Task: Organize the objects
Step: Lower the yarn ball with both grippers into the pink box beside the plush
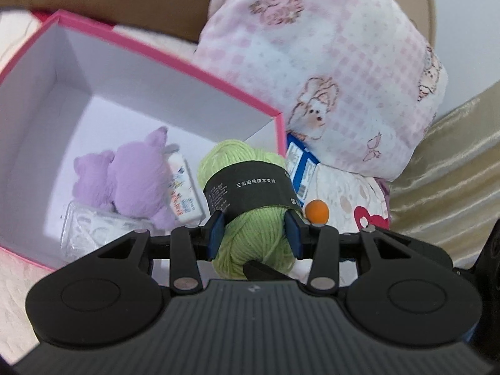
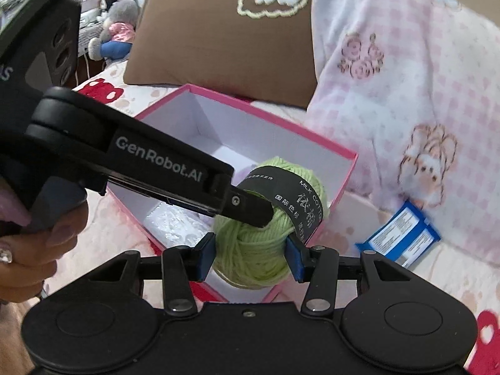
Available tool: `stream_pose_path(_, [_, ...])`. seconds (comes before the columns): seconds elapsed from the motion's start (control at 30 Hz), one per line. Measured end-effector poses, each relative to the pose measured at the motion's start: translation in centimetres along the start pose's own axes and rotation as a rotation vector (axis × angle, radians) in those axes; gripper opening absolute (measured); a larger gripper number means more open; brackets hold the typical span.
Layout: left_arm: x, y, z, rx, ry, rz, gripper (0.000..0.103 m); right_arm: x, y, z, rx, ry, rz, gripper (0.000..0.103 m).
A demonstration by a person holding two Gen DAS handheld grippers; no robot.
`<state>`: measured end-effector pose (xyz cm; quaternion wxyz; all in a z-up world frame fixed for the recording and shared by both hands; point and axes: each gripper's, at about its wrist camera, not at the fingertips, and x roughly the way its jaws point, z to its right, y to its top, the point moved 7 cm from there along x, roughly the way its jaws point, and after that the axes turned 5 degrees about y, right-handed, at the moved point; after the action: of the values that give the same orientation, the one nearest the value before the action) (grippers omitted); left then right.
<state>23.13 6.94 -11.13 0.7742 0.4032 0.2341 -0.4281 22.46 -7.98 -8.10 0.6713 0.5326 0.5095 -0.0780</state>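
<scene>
Above the near corner of the open pink cardboard box [image 2: 350, 156] with white inside walls, I hold one skein of light green yarn with a black paper band [image 1: 250, 215].

- Left gripper [image 1: 254, 232]: blue pads clenched on the skein's lower half.
- Right gripper [image 2: 250, 256]: pads likewise pressed on the skein; in this view a finger of the left tool crosses the wool from the left.
- Box contents: lilac plush toy [image 1: 131, 178], small white printed carton [image 1: 182, 187], clear crinkled wrapper [image 1: 90, 231].

Risks, as I judge them: two grips on one soft ball may pull a strand loose or slide the band off if the tools part unevenly; the skein hangs over the rim, so an early release could tip it outside.

Surroundings: bedspread, cream with red hearts [image 2: 106, 90]; pink checked pillow with bear prints [image 1: 337, 72]; brown cushion with cloud motif [image 2: 218, 37]; blue-and-white packet [image 2: 400, 234] on the spread; small orange ball [image 1: 316, 211] beside the skein; grey plush figure [image 2: 117, 22] far back.
</scene>
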Motion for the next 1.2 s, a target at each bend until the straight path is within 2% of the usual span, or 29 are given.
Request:
stream_pose_path(0.13, [0.7, -0.3, -1.0, -0.018, 0.006, -0.027, 0.040, 0.7, -0.3, -0.5, -0.021, 0.006, -0.017, 0.051])
stream_pose_path(0.3, [1.8, -0.4, -1.6, -0.040, 0.032, -0.036, 0.040, 2.1, -0.6, -0.2, 0.014, -0.007, -0.042, 0.049])
stream_pose_path(0.5, [2.6, -0.9, -1.8, -0.014, 0.073, -0.055, 0.040, 3.0, -1.0, -0.6, -0.027, -0.005, -0.090, 0.051])
stream_pose_path(0.67, [2.5, -1.0, -1.9, -0.002, 0.094, -0.052, 0.040, 2.7, -1.2, -0.6, -0.036, 0.021, -0.081, 0.051])
stream_pose_path(1.0, [2.1, -1.4, -1.2, 0.005, 0.111, -0.045, 0.039, 1.6, -0.9, 0.8, 0.044, 0.084, -0.042, 0.056])
stream_pose_path(1.07, [2.4, -1.8, -0.8, -0.002, 0.113, -0.044, 0.037, 2.1, -1.1, 0.8, 0.015, 0.081, -0.056, 0.050])
stream_pose_path(1.1, [2.6, -2.0, -0.6, 0.008, 0.127, -0.040, 0.035, 2.4, -1.2, 0.8, 0.010, 0.070, -0.064, 0.043])
stream_pose_path(1.2, [3.3, -2.3, -0.4, 0.037, 0.189, -0.023, 0.032, 2.9, -1.4, 1.0, 0.012, 0.073, -0.070, 0.037])
